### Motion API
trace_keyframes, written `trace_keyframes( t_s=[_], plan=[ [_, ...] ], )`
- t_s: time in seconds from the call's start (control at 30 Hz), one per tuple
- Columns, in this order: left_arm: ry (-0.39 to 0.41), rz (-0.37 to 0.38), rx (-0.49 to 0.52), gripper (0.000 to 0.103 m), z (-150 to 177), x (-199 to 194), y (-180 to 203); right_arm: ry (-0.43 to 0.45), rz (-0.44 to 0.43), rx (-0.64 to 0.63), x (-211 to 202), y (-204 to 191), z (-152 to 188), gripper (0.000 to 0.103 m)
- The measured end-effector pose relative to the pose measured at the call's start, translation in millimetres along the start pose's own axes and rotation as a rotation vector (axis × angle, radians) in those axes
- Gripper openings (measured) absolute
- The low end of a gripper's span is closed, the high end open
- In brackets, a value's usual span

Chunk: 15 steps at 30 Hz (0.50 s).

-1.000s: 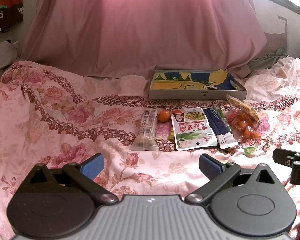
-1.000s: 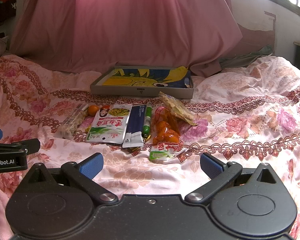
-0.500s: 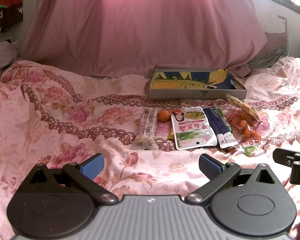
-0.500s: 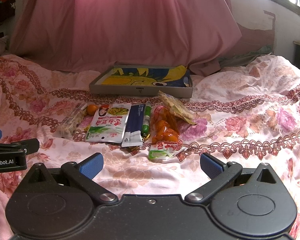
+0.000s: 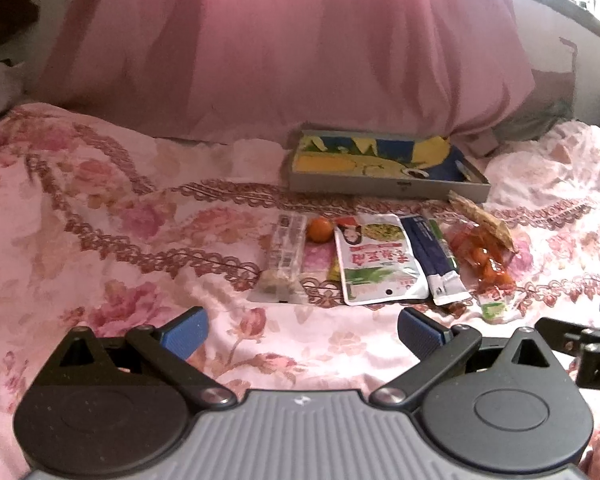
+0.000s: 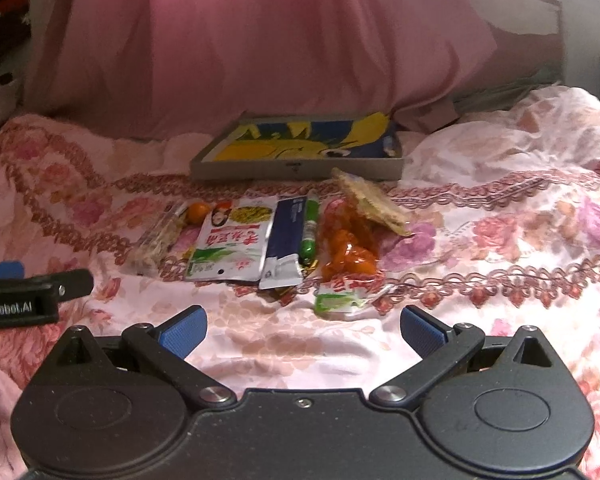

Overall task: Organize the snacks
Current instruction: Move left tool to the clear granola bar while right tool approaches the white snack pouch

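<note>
Both grippers have crept forward since the earlier frames; snacks and box now sit larger and lower in each view, nothing on the bed itself has shifted

Left wrist view: left gripper (image 5: 302,330) hovers low over the flowered bedspread (image 5: 100,240), level, pointed toward the snack row. Fingers spread wide, nothing between them. Row lies well ahead: clear cracker pack (image 5: 282,258) at the left end, small orange (image 5: 320,229) just beside its far end, white and green pouch (image 5: 378,258), dark blue sachet (image 5: 434,260) overlapping the pouch's right edge, orange candy bag (image 5: 482,256), brown wafer packet (image 5: 480,220) resting on that bag's far end. Shallow box (image 5: 380,189) with yellow and blue picture stands behind the row, near it, open side up; probably the place the snacks are meant to go. Part of the right gripper shows at the right edge

Right wrist view: right gripper (image 6: 302,330) also low and level, fingers wide apart and empty, aimed roughly at the candy bag (image 6: 348,248) and its green label end (image 6: 338,300), which is nearest. Green tube (image 6: 310,232) lies between sachet (image 6: 286,240) and bag. Pouch (image 6: 230,244), orange (image 6: 198,212), wafer packet (image 6: 370,204) and box (image 6: 296,168) all visible. Left gripper's black finger juts in at the left edge

Judgement: approach stage, no snack picked yet; open fingers suit a first grasp
</note>
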<state>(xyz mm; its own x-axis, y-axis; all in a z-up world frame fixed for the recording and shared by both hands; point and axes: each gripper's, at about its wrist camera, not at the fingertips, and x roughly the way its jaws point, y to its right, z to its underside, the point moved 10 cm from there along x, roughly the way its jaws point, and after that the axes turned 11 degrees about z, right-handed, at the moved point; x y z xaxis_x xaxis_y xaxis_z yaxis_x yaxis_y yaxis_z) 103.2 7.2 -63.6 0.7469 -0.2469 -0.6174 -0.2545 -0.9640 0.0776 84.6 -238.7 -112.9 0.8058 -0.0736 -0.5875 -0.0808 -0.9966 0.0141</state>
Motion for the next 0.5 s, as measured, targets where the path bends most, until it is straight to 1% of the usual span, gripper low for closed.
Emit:
trace_keyframes(
  t_s=[0.13, 0.3, 0.43, 0.5],
  plan=[
    [-0.054, 0.042, 0.009, 0.103, -9.7, 17.4, -6.4, -0.011, -0.025, -0.047, 14.5, -11.5, -7.1, 0.103],
    [-0.118, 0.049, 0.045, 0.103, -22.8, 45.9, -23.5, -0.002, -0.064, -0.122, 35.2, -30.4, -17.7, 0.102],
    [-0.204, 0.072, 0.002, 0.103, -28.8, 71.6, -43.3, 0.007, -0.088, -0.211, 55.9, -47.3, -26.5, 0.102],
    [-0.236, 0.07, -0.029, 0.103, -32.5, 83.0, -53.9, -0.01, -0.113, -0.256, 67.7, -55.9, -29.7, 0.102]
  ],
)
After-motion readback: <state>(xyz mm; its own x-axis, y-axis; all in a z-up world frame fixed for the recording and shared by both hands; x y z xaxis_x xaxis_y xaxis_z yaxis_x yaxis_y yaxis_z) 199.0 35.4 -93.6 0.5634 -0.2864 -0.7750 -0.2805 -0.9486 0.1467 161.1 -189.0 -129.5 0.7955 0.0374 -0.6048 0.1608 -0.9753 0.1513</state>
